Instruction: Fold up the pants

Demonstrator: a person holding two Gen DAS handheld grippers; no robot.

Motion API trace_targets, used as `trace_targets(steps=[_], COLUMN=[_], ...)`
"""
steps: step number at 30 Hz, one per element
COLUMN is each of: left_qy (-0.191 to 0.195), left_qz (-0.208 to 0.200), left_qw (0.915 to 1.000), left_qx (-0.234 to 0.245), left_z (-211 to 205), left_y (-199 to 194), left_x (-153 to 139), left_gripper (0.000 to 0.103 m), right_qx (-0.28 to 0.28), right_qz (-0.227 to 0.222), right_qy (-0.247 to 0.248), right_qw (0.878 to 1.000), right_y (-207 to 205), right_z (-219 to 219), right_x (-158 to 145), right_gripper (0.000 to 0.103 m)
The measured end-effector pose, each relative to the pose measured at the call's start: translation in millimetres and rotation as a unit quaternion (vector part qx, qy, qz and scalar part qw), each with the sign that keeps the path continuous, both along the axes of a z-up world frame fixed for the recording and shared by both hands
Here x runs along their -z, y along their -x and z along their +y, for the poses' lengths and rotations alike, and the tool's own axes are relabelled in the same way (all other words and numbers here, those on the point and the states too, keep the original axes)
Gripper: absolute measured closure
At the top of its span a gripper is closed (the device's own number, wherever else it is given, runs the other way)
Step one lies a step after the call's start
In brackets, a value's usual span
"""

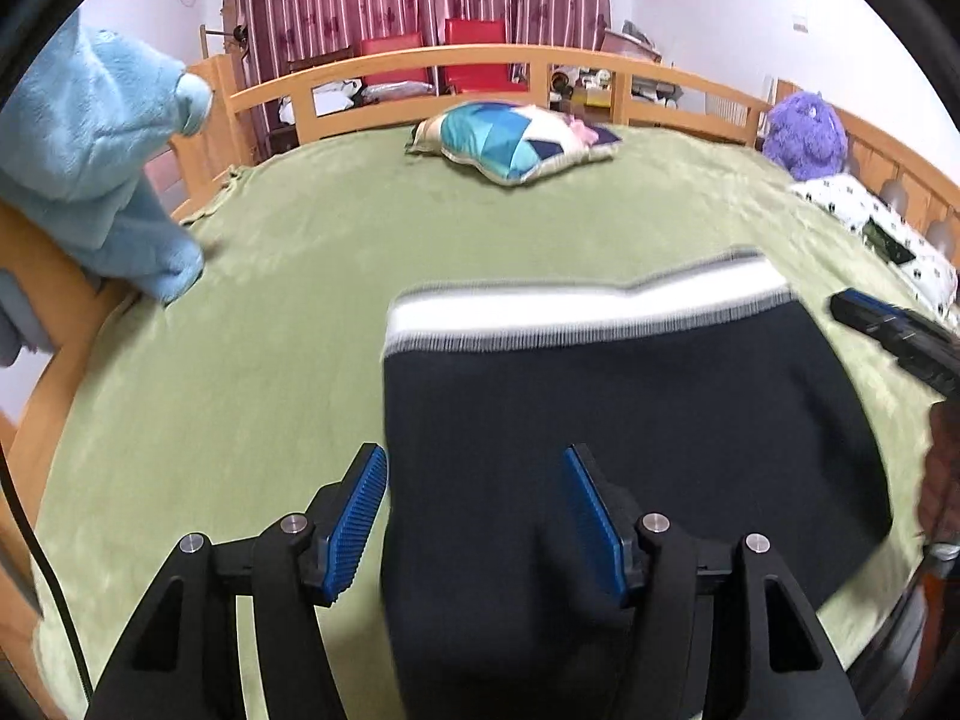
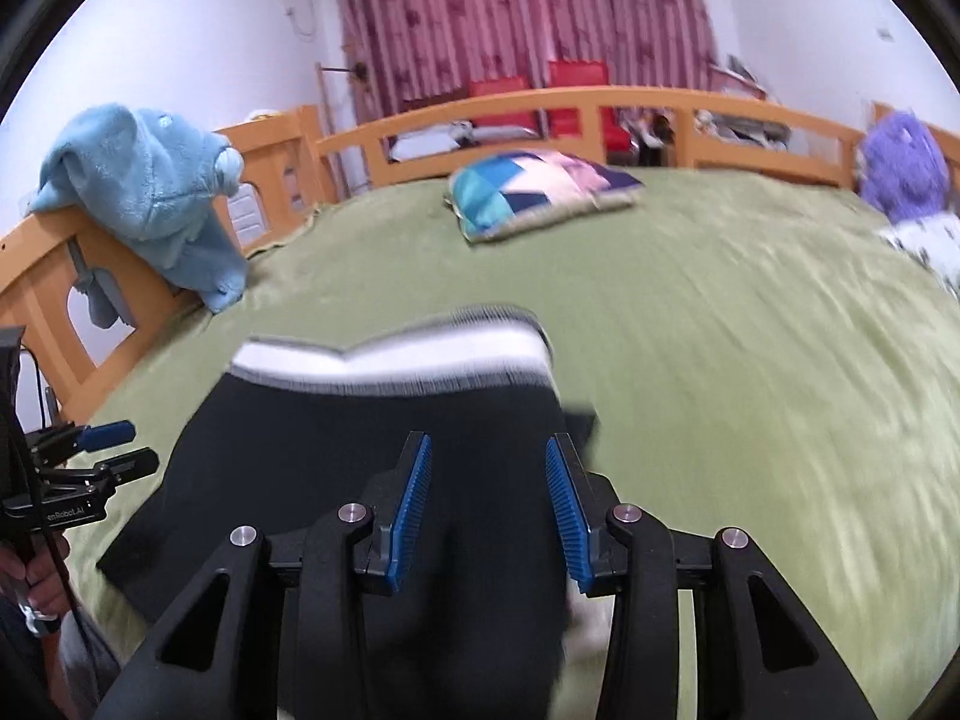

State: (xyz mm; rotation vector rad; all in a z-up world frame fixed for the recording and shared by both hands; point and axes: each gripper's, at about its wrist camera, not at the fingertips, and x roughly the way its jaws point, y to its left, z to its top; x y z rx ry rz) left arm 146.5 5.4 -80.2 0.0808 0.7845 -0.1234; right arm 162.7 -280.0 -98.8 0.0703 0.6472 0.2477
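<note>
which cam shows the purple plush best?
Left wrist: the plush is fairly sharp and whole against the bed rail, eyes visible. Right wrist shows it blurred and cut by the frame edge.

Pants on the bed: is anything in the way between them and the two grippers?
No. The dark pants lie directly under the left gripper and right gripper, both with jaws open; nothing sits between.

One pair of dark pants (image 1: 630,420) with a white waistband is lying on the green bed (image 1: 240,360); two tools are hovering at the pants' near edge, the left tool (image 1: 474,522) and the right tool (image 2: 487,507), both spread wide; one patchwork pillow (image 1: 516,141) is resting beyond the pants; one blue plush blanket (image 1: 90,162) is hanging left of them; one purple plush toy (image 1: 807,135) is sitting to their right; two red chairs (image 1: 438,54) are standing far behind.
</note>
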Motion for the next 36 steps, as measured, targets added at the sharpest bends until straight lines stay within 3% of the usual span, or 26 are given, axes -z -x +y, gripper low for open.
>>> trace_targets(steps=[3, 6, 8, 9, 11, 12, 15, 17, 18, 21, 24, 26, 30, 32, 36], left_qy=[0.026, 0.04, 0.043, 0.045, 0.061, 0.068, 0.093, 0.088, 0.076, 0.066, 0.079, 0.061, 0.07, 0.088, 0.101], left_qz=[0.002, 0.006, 0.011, 0.01, 0.006, 0.01, 0.038, 0.087, 0.097, 0.103, 0.114, 0.11, 0.092, 0.114, 0.115], left_qw=[0.9997, 0.9992, 0.999, 0.9989, 0.9981, 0.9976, 0.9946, 0.9919, 0.9921, 0.9925, 0.9903, 0.9921, 0.9932, 0.9895, 0.988], left_qx=[0.002, -0.002, -0.005, -0.004, 0.002, 0.006, 0.026, 0.026, 0.021, 0.01, 0.005, -0.003, -0.012, -0.012, -0.021], left_z=[4, 8, 10, 10, 9, 8, 2, -4, -4, 4, 14, 16, 22, 26, 32], left_y=[-20, -34, -41, -42, -46, -48, -58, -65, -62, -45, -16, 12, 56, 67, 80], left_x=[-6, -3, 1, 2, 3, 4, 17, 35, 42, 49, 57, 63, 65, 65, 49], left_gripper=[0.044, 0.044, 0.044, 0.044, 0.044, 0.044, 0.042, 0.042, 0.042, 0.042, 0.042, 0.041, 0.035, 0.035, 0.036], right_qx=[0.017, 0.007, 0.002, -0.01, -0.018, -0.005, 0.04, 0.058, 0.063, 0.072, 0.048, 0.03, 0.033, 0.04, 0.036], right_qz=[0.0, 0.094, 0.093, 0.077, 0.047, 0.047, 0.074, 0.1, 0.093, 0.078, 0.053, 0.062, 0.09, 0.088, 0.115], right_qy=[0.037, 0.036, 0.038, 0.013, -0.091, -0.112, -0.034, -0.02, -0.032, -0.07, -0.064, -0.036, 0.015, 0.017, -0.007], right_qw=[0.999, 0.995, 0.995, 0.997, 0.995, 0.993, 0.996, 0.993, 0.993, 0.992, 0.995, 0.997, 0.995, 0.995, 0.993], right_y=[-39, -88, -93, -89, -71, -65, -64, -69, -65, -43, -7, 12, 49, 66, 89], right_z=[12, 14, 10, 1, -30, -41, -37, -34, -37, -48, -36, -23, -7, -7, -11], right_x=[2, 32, 35, 26, 7, 3, 31, 51, 46, 21, 9, 16, 50, 54, 35], right_gripper=[0.058, 0.058, 0.087, 0.088, 0.088, 0.089, 0.084, 0.077, 0.075, 0.072, 0.069, 0.069, 0.068, 0.068, 0.068])
